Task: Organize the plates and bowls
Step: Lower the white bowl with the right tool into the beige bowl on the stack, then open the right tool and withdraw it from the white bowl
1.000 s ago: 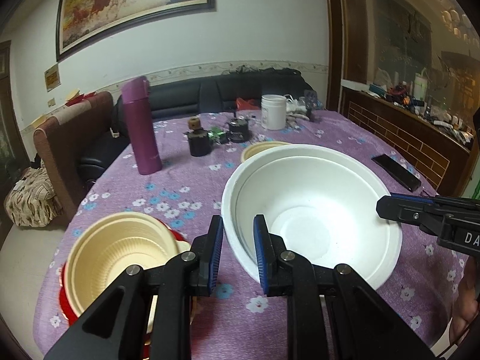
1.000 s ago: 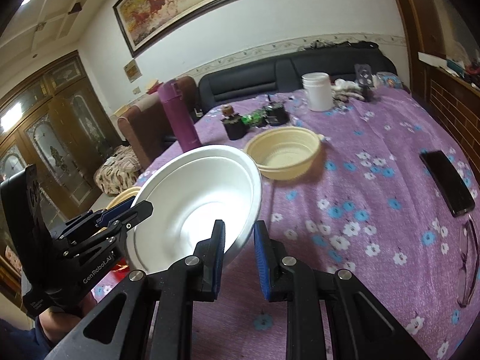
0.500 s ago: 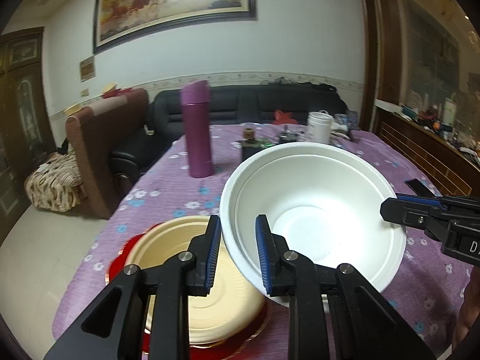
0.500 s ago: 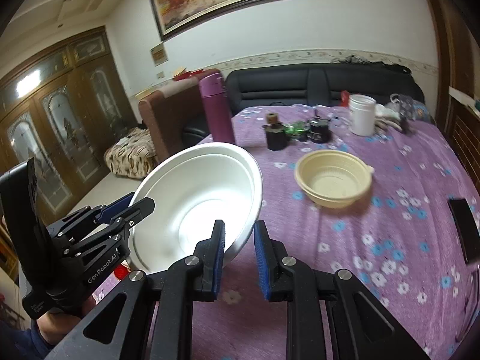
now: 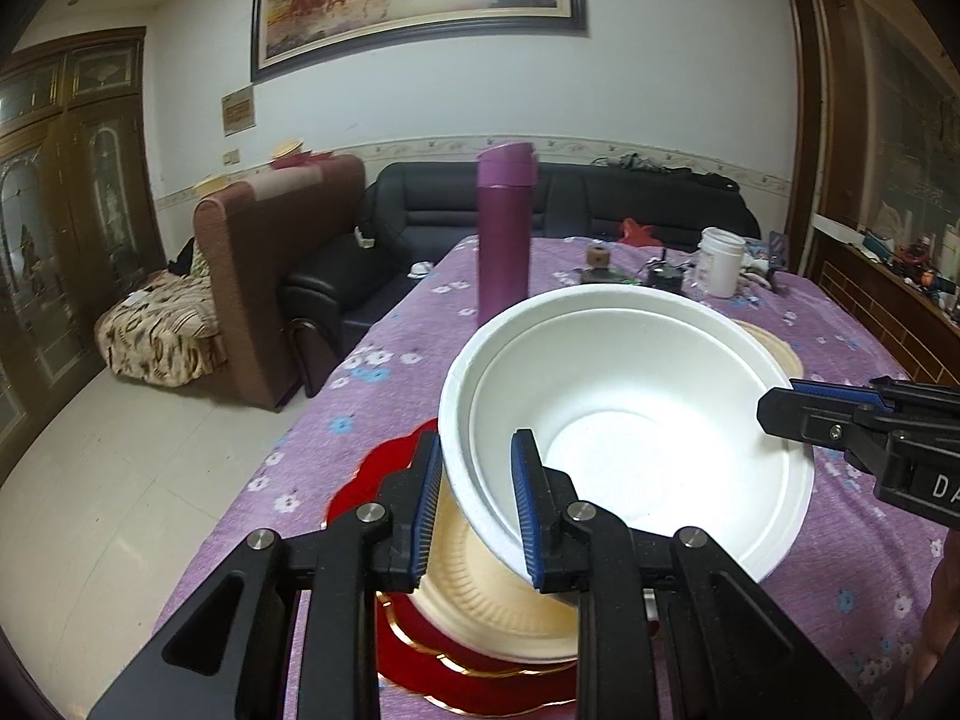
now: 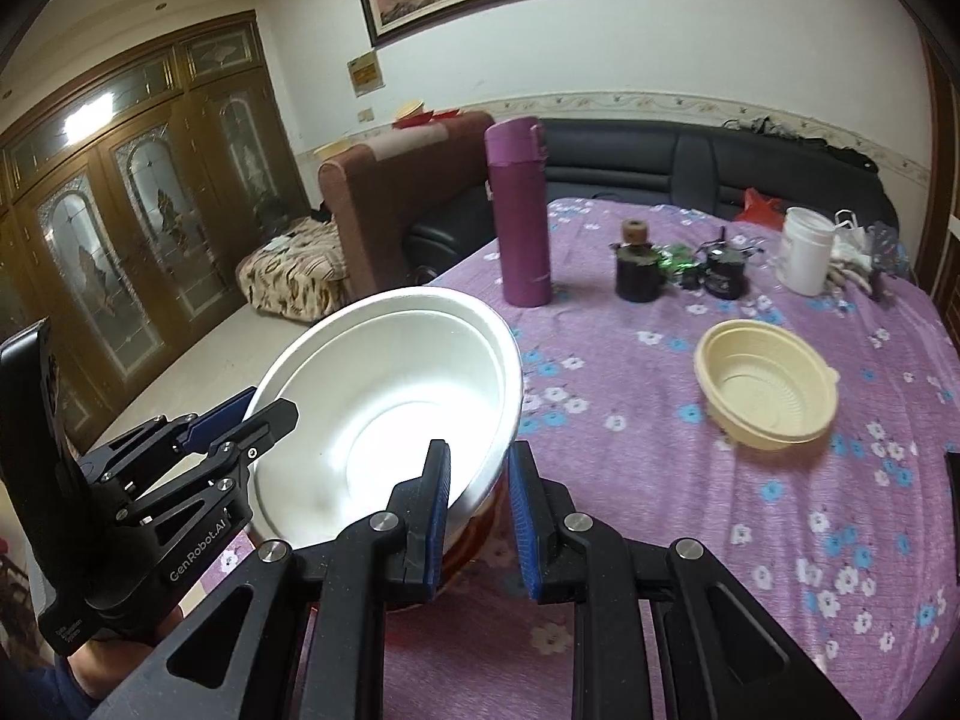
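Note:
A large white bowl [image 5: 624, 420] is held by both grippers. My left gripper [image 5: 474, 510] is shut on its near-left rim, and my right gripper [image 6: 477, 519] is shut on its right rim. The bowl [image 6: 390, 420] hangs tilted just above a cream bowl [image 5: 486, 594] that sits on a red plate [image 5: 384, 480] at the table's near-left edge. The left gripper shows in the right wrist view [image 6: 240, 414]; the right gripper shows in the left wrist view [image 5: 780, 405]. A second cream bowl [image 6: 765, 384] sits on the table to the right.
A purple flask [image 6: 519, 213] stands behind the bowls. A dark jar [image 6: 636, 261], small items and a white tub [image 6: 804, 249] stand at the table's far side. The floral purple tablecloth [image 6: 750, 540] covers the table. A sofa and armchair stand beyond its left edge.
Both grippers have carried the white bowl to the left, from over the table's middle to just above the cream bowl on the red plate. Both grips are unchanged.

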Motion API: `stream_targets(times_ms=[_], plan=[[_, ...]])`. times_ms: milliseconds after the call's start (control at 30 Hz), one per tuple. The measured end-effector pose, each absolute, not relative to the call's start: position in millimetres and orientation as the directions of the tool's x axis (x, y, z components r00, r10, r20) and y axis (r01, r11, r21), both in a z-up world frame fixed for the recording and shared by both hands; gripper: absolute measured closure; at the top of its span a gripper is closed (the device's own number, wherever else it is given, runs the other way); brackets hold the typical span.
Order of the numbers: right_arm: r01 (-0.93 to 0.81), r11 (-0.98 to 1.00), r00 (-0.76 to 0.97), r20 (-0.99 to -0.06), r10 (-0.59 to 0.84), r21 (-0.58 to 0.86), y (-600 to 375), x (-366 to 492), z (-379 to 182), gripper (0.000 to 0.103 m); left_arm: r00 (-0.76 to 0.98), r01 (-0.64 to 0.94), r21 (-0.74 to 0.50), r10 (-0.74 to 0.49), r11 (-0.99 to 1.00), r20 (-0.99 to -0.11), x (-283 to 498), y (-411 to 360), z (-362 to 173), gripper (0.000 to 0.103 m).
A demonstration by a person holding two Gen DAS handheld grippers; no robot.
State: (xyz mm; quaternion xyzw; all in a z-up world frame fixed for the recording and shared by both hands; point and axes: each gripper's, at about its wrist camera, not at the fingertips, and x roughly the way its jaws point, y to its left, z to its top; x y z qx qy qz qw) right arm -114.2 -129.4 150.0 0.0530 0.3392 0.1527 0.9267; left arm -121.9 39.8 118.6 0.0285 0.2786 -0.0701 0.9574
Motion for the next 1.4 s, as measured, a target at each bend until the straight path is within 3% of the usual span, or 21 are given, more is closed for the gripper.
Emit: stream_targets(times_ms=[833,1400], plan=[[-0.281,0.923,0.618,-0.686,0.384,0.263,-102.7,-86.8,114.9,0.081,0.804,0.084,0.016,-0.058,0.996,-0.592,-119.0,69.5,99.0,0.081],[-0.292,0.917,0.621,-0.675,0.398,0.272,-108.1,-94.4,118.5,0.076,0.815,0.069,0.022,-0.044,0.997,-0.578,-122.8,70.6,101.5,0.070]])
